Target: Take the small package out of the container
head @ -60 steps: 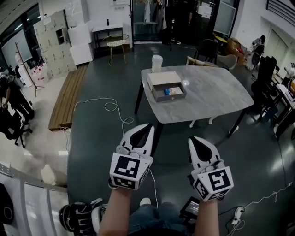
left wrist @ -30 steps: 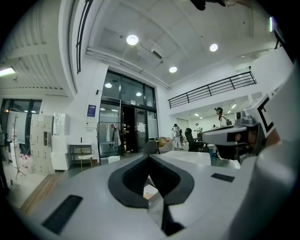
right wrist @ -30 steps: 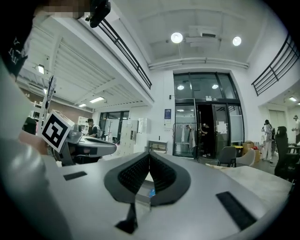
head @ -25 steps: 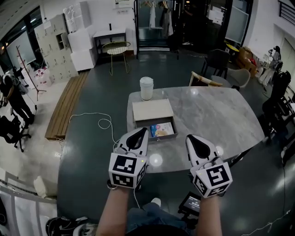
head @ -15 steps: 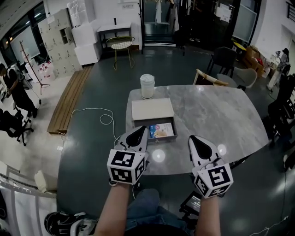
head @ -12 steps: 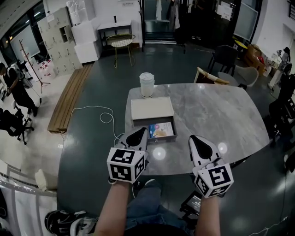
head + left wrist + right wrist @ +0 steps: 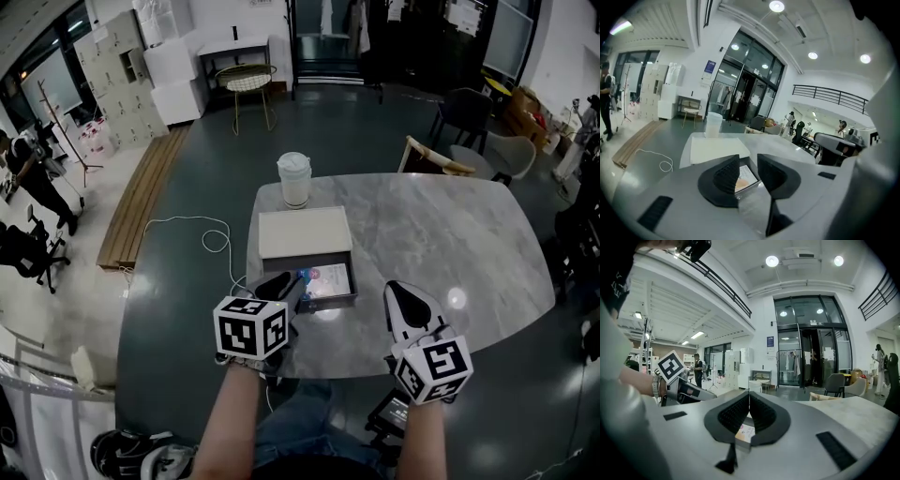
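Marble table (image 7: 441, 234); left gripper (image 7: 282, 284) jaws just opening, empty; right gripper (image 7: 401, 293) jaws together

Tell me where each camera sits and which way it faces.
Head view: on the person's head, looking steeply down at the table; both forearms, the left gripper and the right gripper show.
Left gripper view: rides the left gripper, facing along its jaws, just opening with nothing between them, toward the container.
Right gripper view: rides the right gripper, facing past its closed jaws; the left gripper and wrist show at left.
Shared: all three see the container holding the small package.
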A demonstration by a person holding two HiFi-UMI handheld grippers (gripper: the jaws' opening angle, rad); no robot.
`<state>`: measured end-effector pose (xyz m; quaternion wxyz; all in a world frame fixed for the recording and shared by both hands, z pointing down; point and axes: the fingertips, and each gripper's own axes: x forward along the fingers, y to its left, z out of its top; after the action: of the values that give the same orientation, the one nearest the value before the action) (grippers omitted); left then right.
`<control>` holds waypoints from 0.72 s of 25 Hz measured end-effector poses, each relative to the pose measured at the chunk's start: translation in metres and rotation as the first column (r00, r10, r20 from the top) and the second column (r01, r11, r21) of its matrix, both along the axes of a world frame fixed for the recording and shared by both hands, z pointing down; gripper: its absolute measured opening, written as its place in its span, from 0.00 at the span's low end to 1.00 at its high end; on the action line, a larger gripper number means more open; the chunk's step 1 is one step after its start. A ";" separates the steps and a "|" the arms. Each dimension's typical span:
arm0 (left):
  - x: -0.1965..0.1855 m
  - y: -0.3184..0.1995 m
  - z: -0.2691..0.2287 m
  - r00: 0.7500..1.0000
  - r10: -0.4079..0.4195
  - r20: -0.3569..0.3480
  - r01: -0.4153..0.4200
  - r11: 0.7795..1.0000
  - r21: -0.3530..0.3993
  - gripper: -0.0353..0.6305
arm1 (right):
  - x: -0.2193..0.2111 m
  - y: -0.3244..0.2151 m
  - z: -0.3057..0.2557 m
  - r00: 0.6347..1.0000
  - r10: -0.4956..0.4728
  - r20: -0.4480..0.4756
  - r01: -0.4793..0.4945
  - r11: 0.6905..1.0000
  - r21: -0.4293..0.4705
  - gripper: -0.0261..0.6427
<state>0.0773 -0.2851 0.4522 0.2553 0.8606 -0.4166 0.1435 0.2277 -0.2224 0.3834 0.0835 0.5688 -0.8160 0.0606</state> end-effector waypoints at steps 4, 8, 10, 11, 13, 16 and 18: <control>0.011 -0.023 0.026 1.000 0.011 0.001 -0.011 0.992 -0.125 0.33 | 0.008 -0.030 0.007 1.000 -0.023 -0.008 0.023 0.999 -0.031 0.08; 0.018 -0.036 0.063 1.000 0.011 -0.006 -0.013 0.958 -0.287 0.38 | 0.018 -0.052 0.023 0.999 -0.043 -0.022 0.042 0.996 -0.073 0.08; 0.018 -0.041 0.081 1.000 0.006 -0.004 -0.007 0.934 -0.356 0.40 | 0.021 -0.063 0.033 0.999 -0.049 -0.020 0.047 0.994 -0.100 0.08; 0.018 -0.043 0.088 1.000 0.001 -0.004 -0.003 0.923 -0.386 0.41 | 0.022 -0.068 0.038 0.999 -0.051 -0.017 0.048 0.992 -0.115 0.08; 0.019 -0.050 0.100 1.000 -0.012 -0.008 0.008 0.902 -0.431 0.42 | 0.022 -0.079 0.048 0.998 -0.059 -0.009 0.057 0.988 -0.142 0.08; 0.019 -0.058 0.119 1.000 -0.018 0.012 0.022 0.869 -0.494 0.43 | 0.022 -0.095 0.058 0.997 -0.077 -0.001 0.076 0.983 -0.167 0.08; 0.021 -0.060 0.132 0.999 -0.005 0.034 0.022 0.840 -0.542 0.44 | 0.024 -0.104 0.063 0.996 -0.084 0.001 0.083 0.980 -0.178 0.08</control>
<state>0.0986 -0.3452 0.5842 0.4827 0.7481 -0.3690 0.2669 0.2519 -0.3268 0.4464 0.1390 0.5243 -0.8303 0.1279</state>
